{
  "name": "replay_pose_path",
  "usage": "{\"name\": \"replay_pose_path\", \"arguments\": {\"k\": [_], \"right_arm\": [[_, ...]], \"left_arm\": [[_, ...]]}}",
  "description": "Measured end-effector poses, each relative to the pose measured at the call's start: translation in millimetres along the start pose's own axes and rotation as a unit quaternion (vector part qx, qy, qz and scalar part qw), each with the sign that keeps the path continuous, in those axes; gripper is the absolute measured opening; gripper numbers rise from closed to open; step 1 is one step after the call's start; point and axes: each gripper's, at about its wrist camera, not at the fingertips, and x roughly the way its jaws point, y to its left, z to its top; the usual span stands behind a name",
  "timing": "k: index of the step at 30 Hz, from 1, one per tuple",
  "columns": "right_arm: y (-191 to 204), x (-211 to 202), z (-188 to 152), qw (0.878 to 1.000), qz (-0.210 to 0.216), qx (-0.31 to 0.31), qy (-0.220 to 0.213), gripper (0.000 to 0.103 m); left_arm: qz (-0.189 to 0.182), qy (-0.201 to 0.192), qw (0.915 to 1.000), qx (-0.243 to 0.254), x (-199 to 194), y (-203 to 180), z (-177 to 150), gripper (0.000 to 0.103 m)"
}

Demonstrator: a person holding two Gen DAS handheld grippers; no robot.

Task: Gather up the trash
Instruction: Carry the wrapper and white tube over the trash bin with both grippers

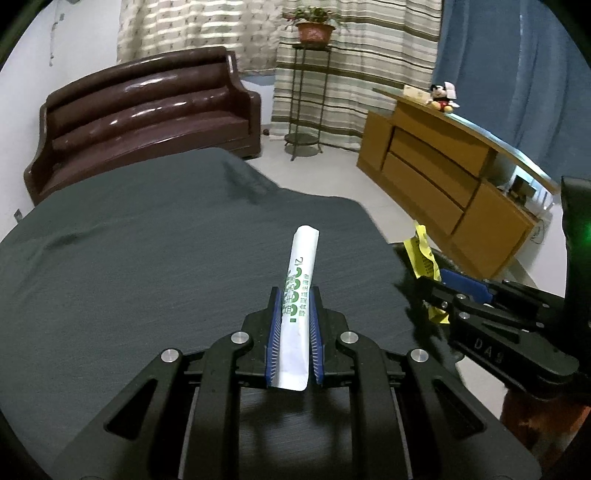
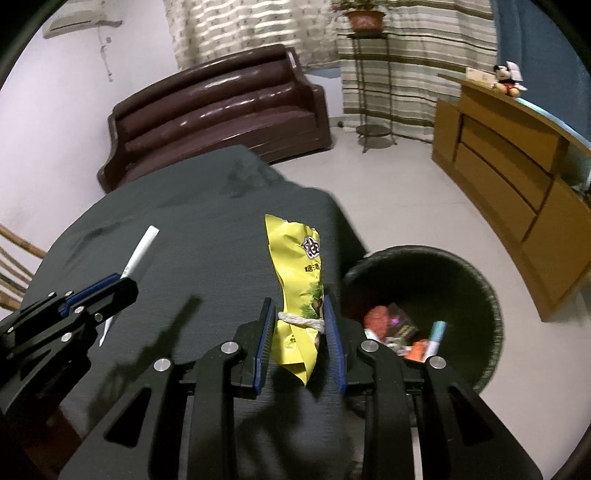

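- Two pieces of trash in hand, one per tongs.
- White sachet (image 1: 297,295), one, long and narrow with green print: clamped between the blue pads of the left tongs (image 1: 294,332), sticking forward and up over the dark grey tabletop (image 1: 129,258). Seen also from the right wrist view as a white strip (image 2: 142,251) poking out of the left tongs (image 2: 110,291).
- Yellow snack bag (image 2: 295,273), one, crumpled, with a white cord wound round its middle: pinched between the pads of the right tongs (image 2: 300,332), pads closed in onto the bag, which stands upright over the tabletop's right edge. From the left wrist view only a yellow strip (image 1: 423,258) shows beside the right tongs (image 1: 443,291).
- Bin (image 2: 491,295), one, black and round, on the floor just beside the tabletop, right of the yellow snack bag. Inside: several bits of trash, among them an orange-red wrapper, a dark packet and a pale blue tube; exact count cannot be told.
- Tabletop: covered in dark cloth, a few creases toward the far end.
- Room beyond: one brown leather sofa (image 1: 147,122), one metal plant stand with one potted plant (image 1: 314,29), one wooden cabinet (image 1: 443,177) with one Mickey toy (image 1: 443,98) on top.
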Motion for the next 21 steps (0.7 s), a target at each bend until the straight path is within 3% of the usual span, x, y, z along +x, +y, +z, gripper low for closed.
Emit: {"name": "replay_pose_path", "arguments": {"k": [13,21], "right_arm": [[-80,-15,-2,0.997,-0.060,0.054,-0.017,0.028],[-104,-8,-5,0.995,-0.071,0.069,-0.010,0.028]], "left_arm": [[-0.046,-0.003,0.9977,0.050,31,-86,15,0.015],[-0.053,0.008,0.9961,0.071,61,-120,18,0.015]]}}
